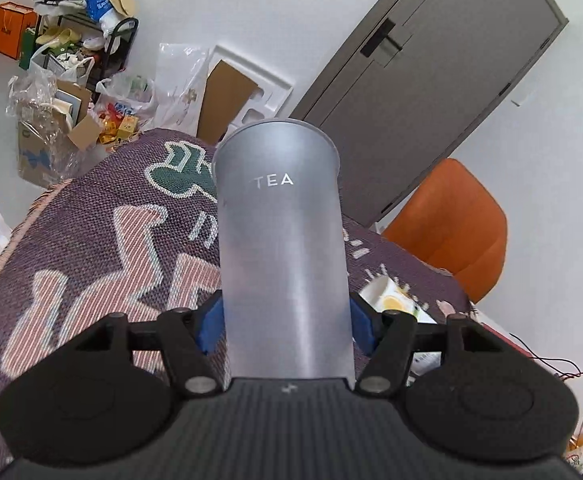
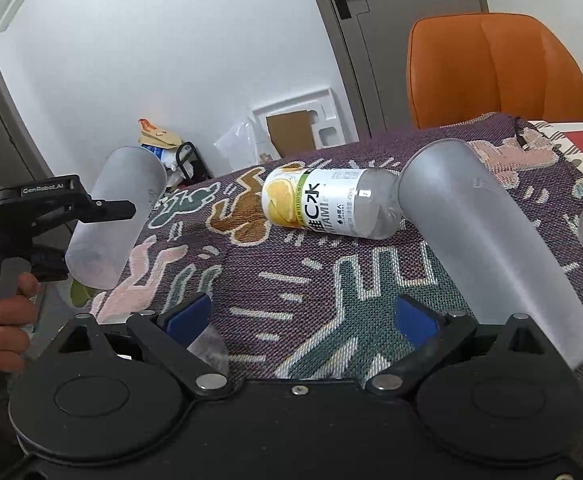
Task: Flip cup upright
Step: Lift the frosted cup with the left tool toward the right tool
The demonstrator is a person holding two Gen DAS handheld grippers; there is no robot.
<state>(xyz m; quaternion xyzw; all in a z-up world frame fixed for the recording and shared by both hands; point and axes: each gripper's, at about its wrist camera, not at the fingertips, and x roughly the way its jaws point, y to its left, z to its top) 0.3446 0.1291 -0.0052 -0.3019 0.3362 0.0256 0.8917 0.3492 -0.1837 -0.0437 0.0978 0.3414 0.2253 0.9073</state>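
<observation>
The frosted "TEA" cup's (image 1: 281,248) base is hidden behind the left gripper (image 1: 285,320), whose blue pads clamp its sides. It hangs tilted off the tabletop's (image 2: 291,280) left edge, while the right gripper (image 2: 303,314) gapes wide, holding nothing.

Cup (image 2: 117,216) held off the table's left edge, bottle (image 2: 327,204) lying mid-table (image 2: 291,264), second cup (image 2: 487,236) seemingly touching its right end

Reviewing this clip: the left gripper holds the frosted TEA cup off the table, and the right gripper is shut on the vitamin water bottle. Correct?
Not quite. The right gripper is open and empty; its wrist view shows the bottle lying on the cloth ahead. The left gripper does hold the TEA cup.
</observation>
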